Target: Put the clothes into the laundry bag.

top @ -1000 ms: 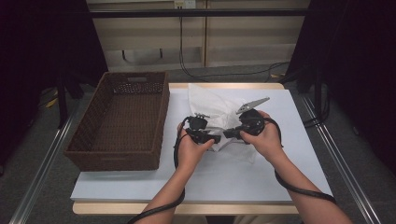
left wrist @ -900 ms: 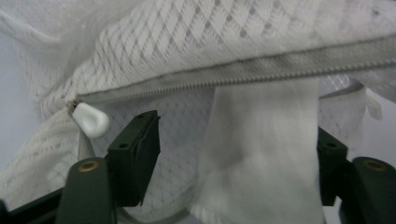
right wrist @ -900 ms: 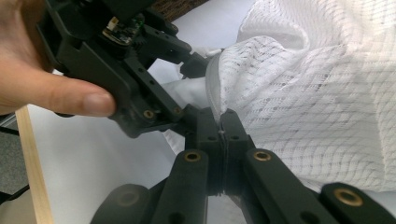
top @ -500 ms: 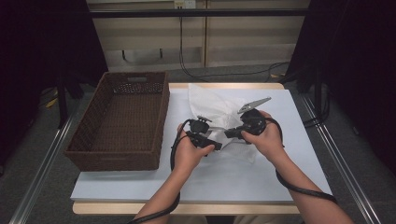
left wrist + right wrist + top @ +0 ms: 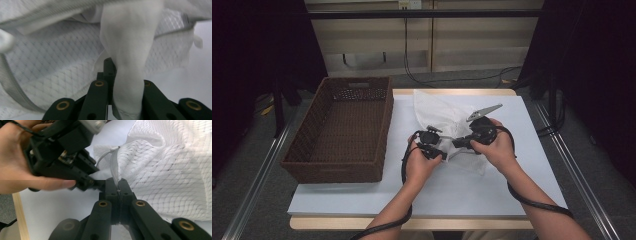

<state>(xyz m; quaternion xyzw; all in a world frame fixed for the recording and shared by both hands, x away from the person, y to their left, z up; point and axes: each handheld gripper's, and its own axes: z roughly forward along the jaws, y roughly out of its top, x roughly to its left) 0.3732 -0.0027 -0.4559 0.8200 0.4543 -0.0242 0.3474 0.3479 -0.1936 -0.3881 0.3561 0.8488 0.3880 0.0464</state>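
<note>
Both hand-held grippers pinch the white mesh bag (image 5: pixel 447 120) mid-tabletop (image 5: pixel 522 175): left hand-held gripper (image 5: pixel 443 156) clamps a fabric fold, right hand-held gripper (image 5: pixel 455 144) clamps its edge. Wicker basket (image 5: pixel 343 127) sits just left, apart.

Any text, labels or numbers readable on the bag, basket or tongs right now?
None readable. The white mesh bag, the wicker basket and both tongs, left and right, carry no visible print. A small pale plate on the back wall is too small to read.
</note>
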